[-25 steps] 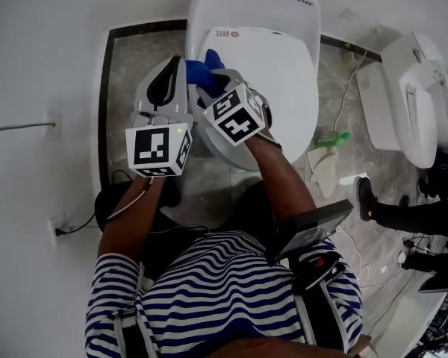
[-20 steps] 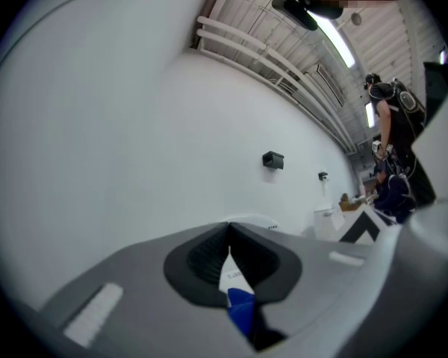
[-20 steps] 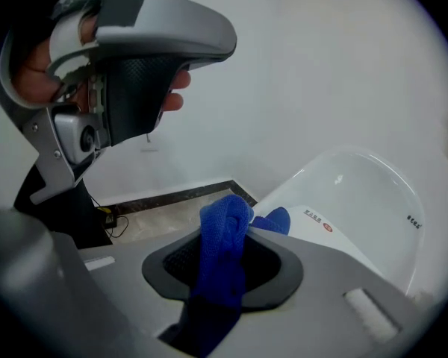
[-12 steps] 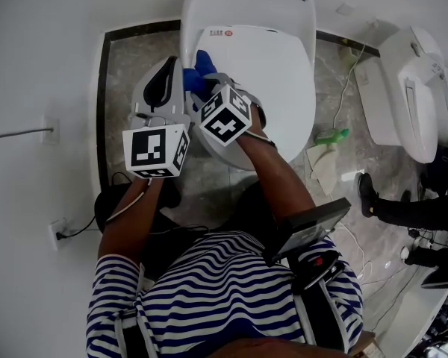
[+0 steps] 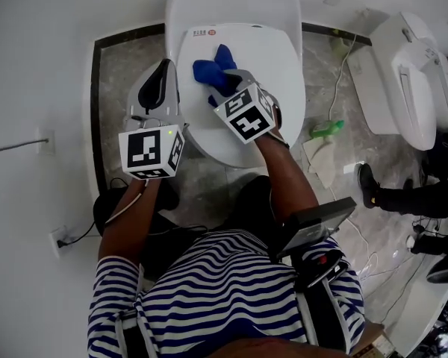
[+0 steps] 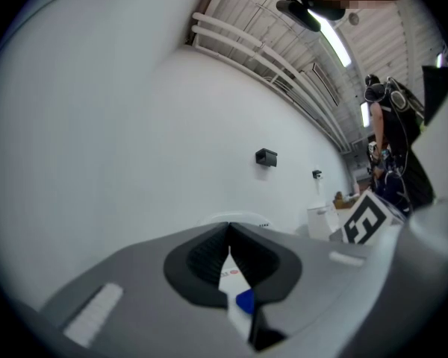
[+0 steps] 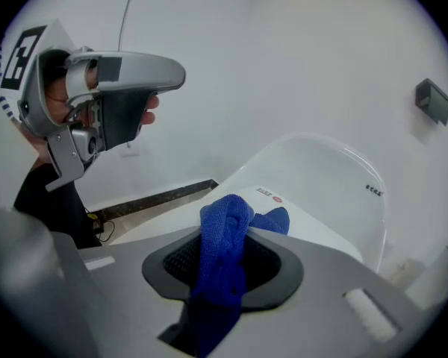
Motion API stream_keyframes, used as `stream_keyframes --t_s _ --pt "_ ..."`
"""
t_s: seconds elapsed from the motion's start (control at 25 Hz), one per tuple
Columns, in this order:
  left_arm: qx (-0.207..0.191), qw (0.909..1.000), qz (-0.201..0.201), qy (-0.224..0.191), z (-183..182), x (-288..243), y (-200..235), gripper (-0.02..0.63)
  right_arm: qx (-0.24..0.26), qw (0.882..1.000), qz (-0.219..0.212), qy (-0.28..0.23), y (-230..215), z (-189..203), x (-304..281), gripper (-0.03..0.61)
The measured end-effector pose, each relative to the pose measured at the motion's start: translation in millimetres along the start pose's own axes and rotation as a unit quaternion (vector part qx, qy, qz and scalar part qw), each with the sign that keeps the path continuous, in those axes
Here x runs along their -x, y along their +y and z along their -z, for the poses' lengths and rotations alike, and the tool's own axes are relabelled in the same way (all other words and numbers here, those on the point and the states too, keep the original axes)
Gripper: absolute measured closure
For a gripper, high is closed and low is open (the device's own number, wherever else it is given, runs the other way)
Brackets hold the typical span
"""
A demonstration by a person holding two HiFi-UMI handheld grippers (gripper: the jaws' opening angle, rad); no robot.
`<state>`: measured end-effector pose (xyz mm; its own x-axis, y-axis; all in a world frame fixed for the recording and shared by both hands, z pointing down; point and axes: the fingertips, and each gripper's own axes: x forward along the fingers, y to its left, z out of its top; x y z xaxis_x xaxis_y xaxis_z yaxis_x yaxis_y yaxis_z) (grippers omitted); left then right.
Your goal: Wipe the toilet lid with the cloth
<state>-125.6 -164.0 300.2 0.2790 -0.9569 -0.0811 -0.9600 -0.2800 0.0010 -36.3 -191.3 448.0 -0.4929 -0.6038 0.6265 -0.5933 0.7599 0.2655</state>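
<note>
The white toilet lid [image 5: 265,66] lies closed at the top centre of the head view. A blue cloth [image 5: 213,71] rests on the lid's left part, and my right gripper [image 5: 222,86] is shut on it. In the right gripper view the cloth [image 7: 224,256] bunches between the jaws, with the lid [image 7: 313,200] just beyond. My left gripper [image 5: 164,80] hovers beside the lid's left edge, jaws shut with nothing held. Through its narrow slit in the left gripper view [image 6: 229,258] a bit of the blue cloth [image 6: 244,301] shows.
A second white toilet [image 5: 407,80] stands at the right. A green spray bottle [image 5: 328,131] and a pale rag [image 5: 319,162] lie on the marble floor between them. A cable and wall sockets [image 5: 58,233] are at the left. Another person's shoe [image 5: 364,183] is at the right.
My right gripper has dragged the blue cloth from the lid's left edge further onto the lid, to the right. The left gripper has stayed beside the lid.
</note>
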Motion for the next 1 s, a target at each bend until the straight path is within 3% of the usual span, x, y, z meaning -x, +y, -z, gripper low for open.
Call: stream_keyframes --t_s 0.48,1.0 --pt "-0.005 0.9998 0.017 0.005 3.1 -8.8 -26.1 0.612 -0.099 0.992 0.081 0.014 -82.8 75.9 55.8 0.462" --pt "-0.008 0.9996 0.027 0.01 8.5 -19.0 -45.9 0.612 -0.172 0.975 0.138 0.035 -138.7 155.1 98.6 0.462"
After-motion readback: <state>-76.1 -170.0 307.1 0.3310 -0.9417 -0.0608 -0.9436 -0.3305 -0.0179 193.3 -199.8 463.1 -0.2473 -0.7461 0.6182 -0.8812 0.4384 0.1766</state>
